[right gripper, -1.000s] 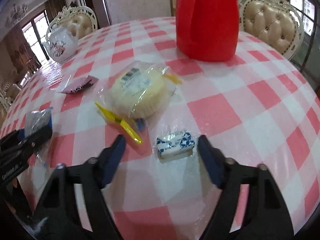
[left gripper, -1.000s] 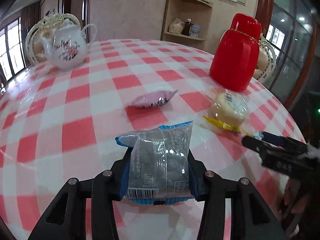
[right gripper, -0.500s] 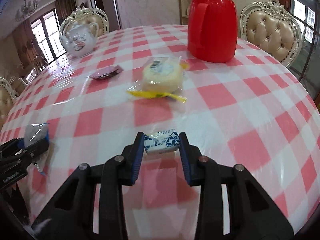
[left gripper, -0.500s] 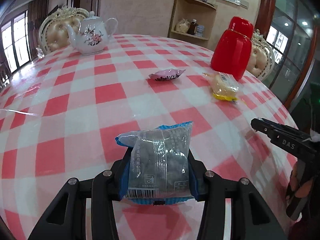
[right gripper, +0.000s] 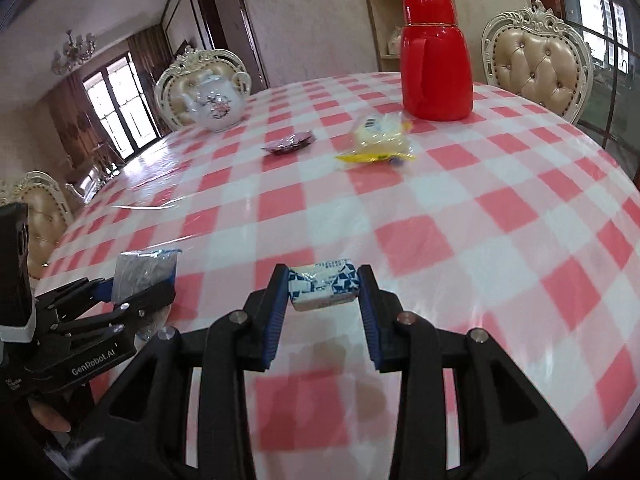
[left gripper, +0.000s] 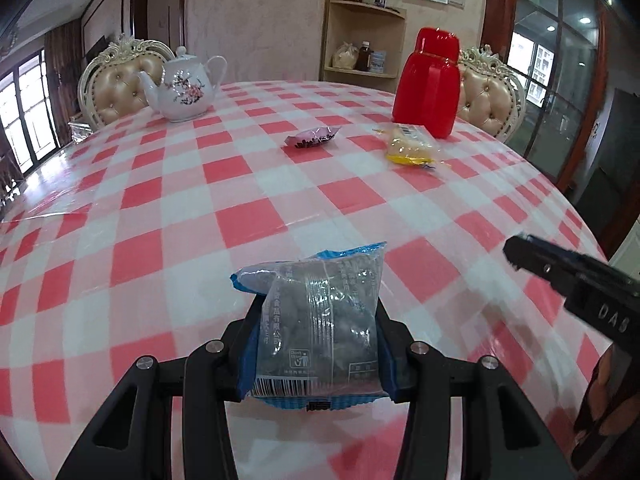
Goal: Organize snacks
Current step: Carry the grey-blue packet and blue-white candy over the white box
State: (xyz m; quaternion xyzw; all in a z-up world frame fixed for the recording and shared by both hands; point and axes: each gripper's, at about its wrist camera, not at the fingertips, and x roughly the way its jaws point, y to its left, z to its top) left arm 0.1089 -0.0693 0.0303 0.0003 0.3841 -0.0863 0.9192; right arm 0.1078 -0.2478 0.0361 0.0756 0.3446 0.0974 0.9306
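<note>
Left claw [left gripper: 316, 340]: clenched on a clear plastic snack packet with blue edges and dark contents [left gripper: 320, 320]. The packet stands upright between the blue-padded fingers [left gripper: 390, 364], barcode end toward the camera, held above the counter. In the right wrist view the same claw [right gripper: 132, 292] appears at the lower left, with the packet [right gripper: 144, 270] projecting from its tips.

Right claw [right gripper: 324, 296]: clenched on a small rectangular candy block in a white and blue patterned wrapper [right gripper: 323, 289]. Both pads press on the short ends of the block, which lies crosswise between them, clear of the cloth. In the left wrist view this claw [left gripper: 516, 252] enters from the right edge.

Counter: a round counter covered with a red and white checked cloth under clear film [right gripper: 480, 208]. Toward the far side lie a pink and dark flat candy sachet [left gripper: 313, 139] and a clear bag holding a pale round cake with a yellow seam [right gripper: 378, 142], apart from each other. Just behind the cake bag stands a red plastic thermos jug [right gripper: 436, 64]. A white floral porcelain teapot [left gripper: 182, 88] stands at the far left edge.
</note>
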